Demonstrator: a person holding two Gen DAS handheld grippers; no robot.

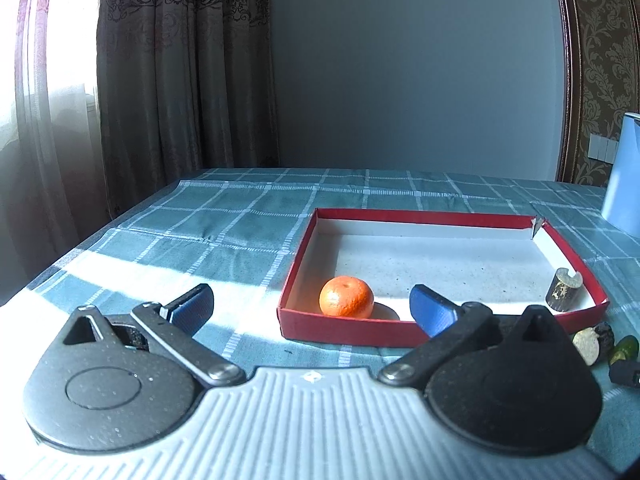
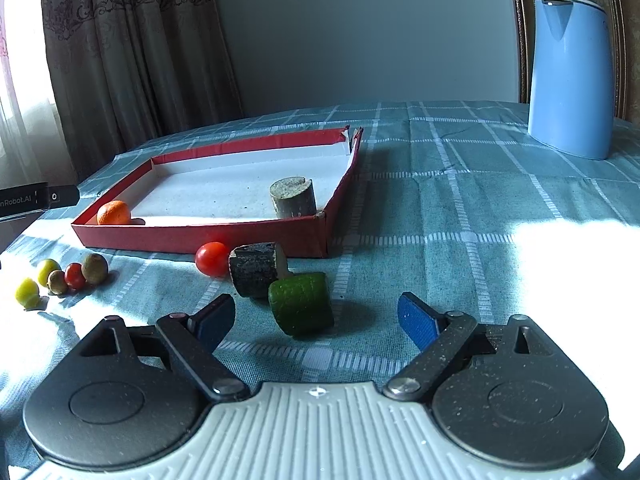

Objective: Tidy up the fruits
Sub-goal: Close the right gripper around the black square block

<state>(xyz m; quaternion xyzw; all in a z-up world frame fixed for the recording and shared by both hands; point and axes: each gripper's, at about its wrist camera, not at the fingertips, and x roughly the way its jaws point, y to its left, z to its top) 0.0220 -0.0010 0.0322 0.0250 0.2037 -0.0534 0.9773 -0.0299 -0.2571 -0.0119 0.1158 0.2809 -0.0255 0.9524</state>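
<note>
Orange mandarin [image 1: 346, 296] – red tray [image 1: 436, 217], teal checked tablecloth [image 1: 224, 220], blue jug [image 2: 570, 76]

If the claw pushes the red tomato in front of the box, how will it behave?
The red tomato looks round and smooth, so it would probably roll on the tablecloth. Its glossy skin may slip between pads. The dark log piece beside it might stop it.

left wrist: low, close, faces red tray [image 1: 298, 264] | right wrist: low, further right, faces table | shared: tray, orange [image 2: 113, 213]
</note>
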